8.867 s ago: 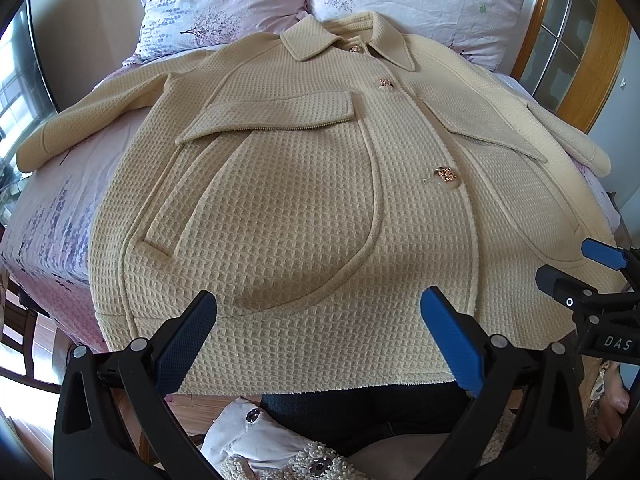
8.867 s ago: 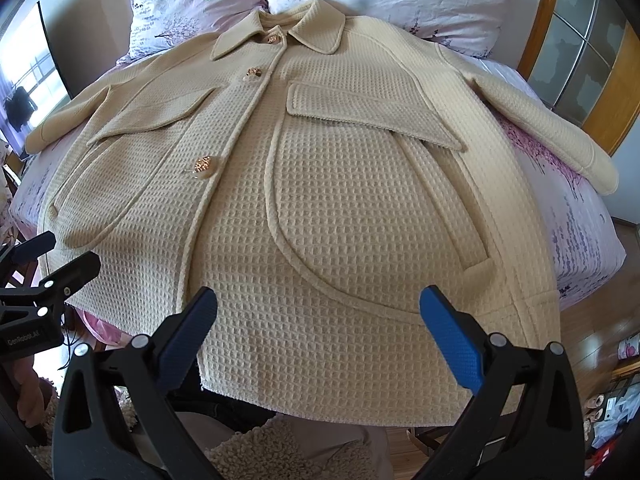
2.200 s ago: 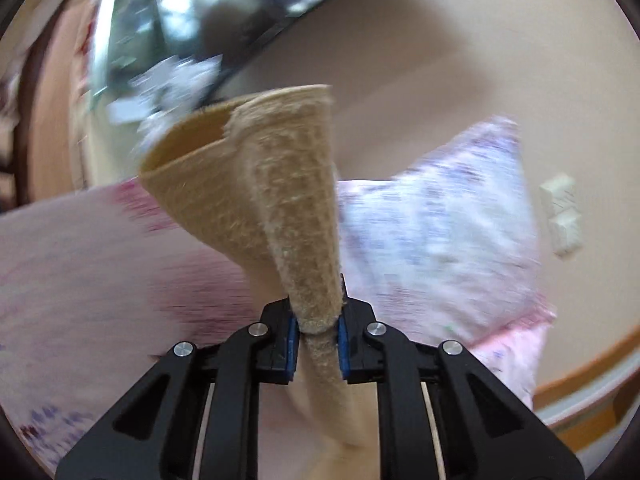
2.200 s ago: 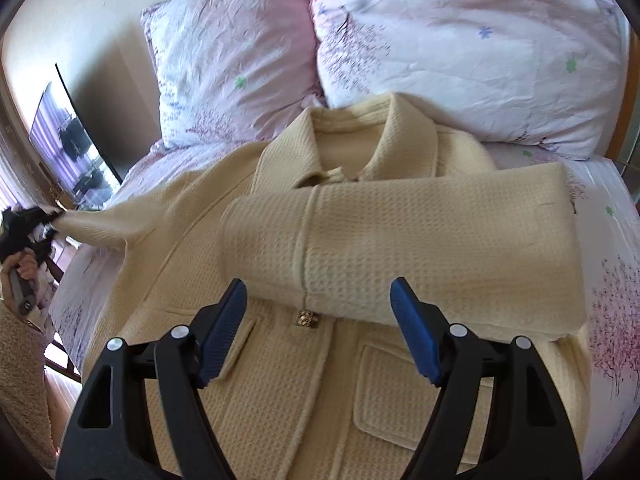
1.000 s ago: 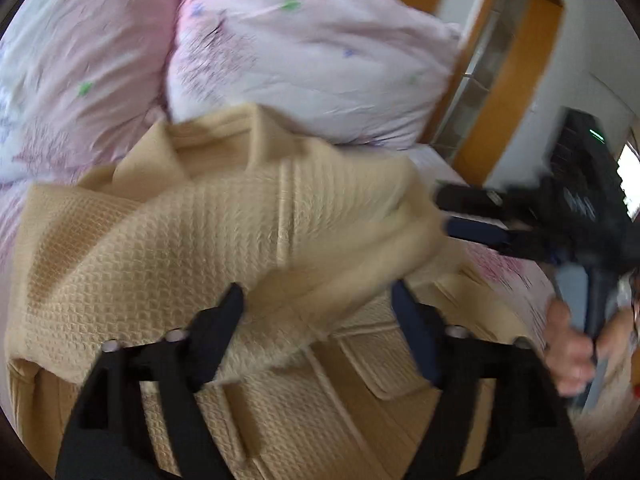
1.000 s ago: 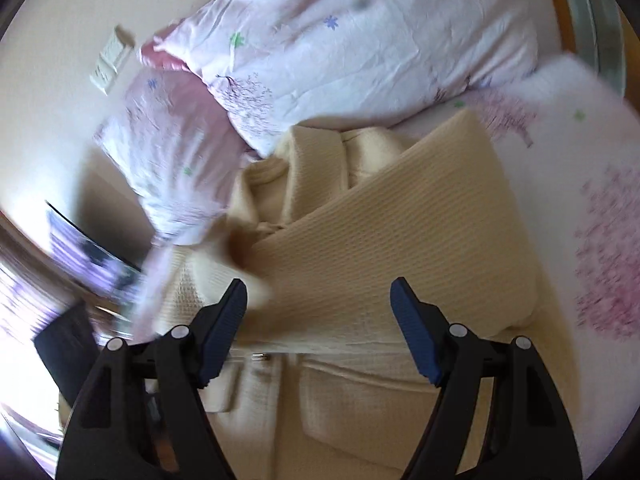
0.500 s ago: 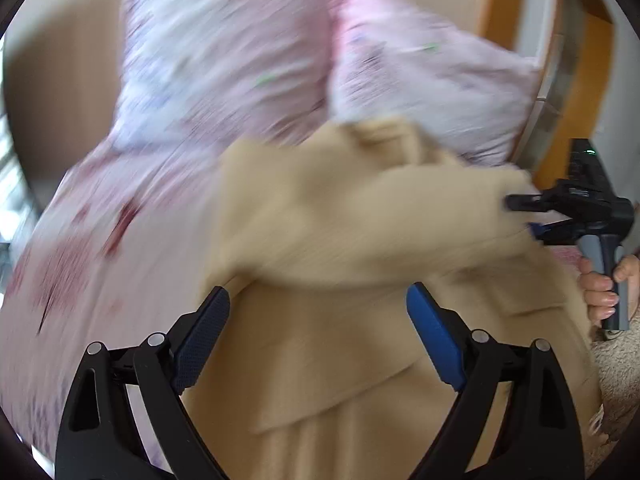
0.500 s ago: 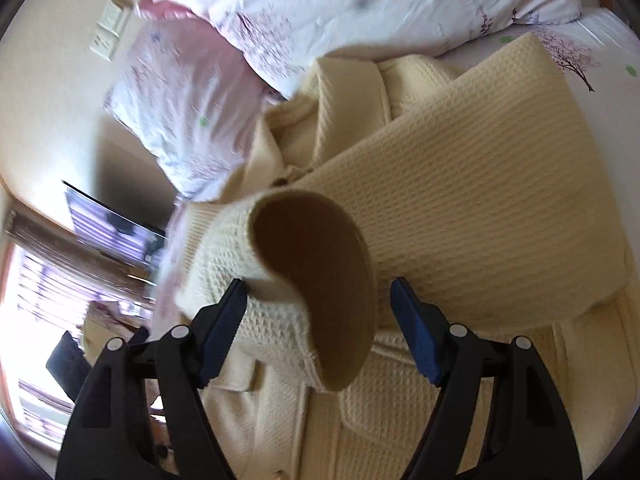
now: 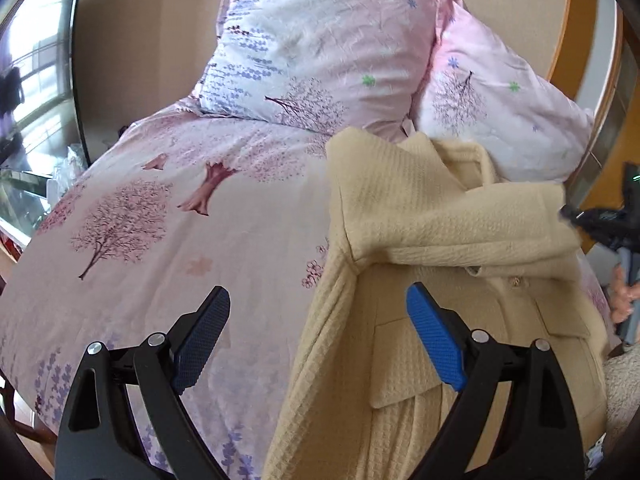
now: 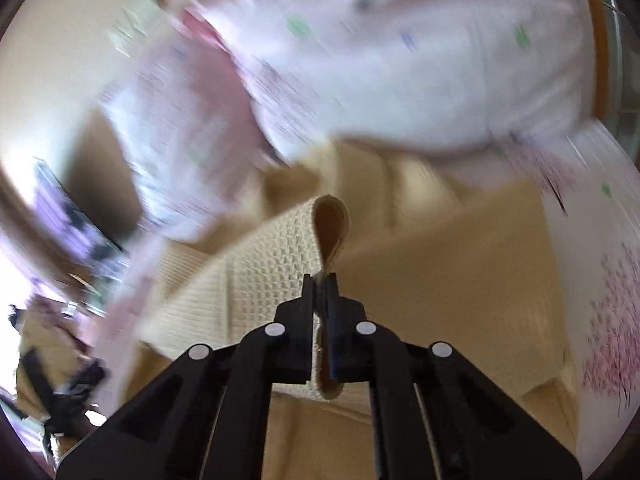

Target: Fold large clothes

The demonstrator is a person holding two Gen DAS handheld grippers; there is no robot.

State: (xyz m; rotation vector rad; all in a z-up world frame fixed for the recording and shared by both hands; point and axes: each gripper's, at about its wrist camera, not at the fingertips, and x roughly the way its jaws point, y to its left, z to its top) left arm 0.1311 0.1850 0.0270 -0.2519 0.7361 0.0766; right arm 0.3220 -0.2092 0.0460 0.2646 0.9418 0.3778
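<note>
Pink floral bedding (image 9: 168,216) carries the cream coat (image 9: 432,320), sleeves crossed over its chest. Right gripper (image 10: 320,280) has just clamped the left sleeve's cuff (image 10: 276,256); left gripper (image 9: 316,312) stands wide, empty. Draw the cuff across flat and keep tension even so that no wrinkles form.

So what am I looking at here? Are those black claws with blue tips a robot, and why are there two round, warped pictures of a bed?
No robot: a person holds a clamp-like tool in each hand, and each tool carries a wide-angle camera looking along its two fingers, which is why the pictures bulge. One picture is from the left gripper; its blue-padded jaws stand open with nothing between them. The other is from the right gripper, whose jaws have just closed and now pinch the cuff of a sleeve. On the bed, below two flowered pillows, lies a cream waffle-knit coat with its sleeves folded across the chest. At the right edge of the left picture you can see the person's hand holding the other tool.
</note>
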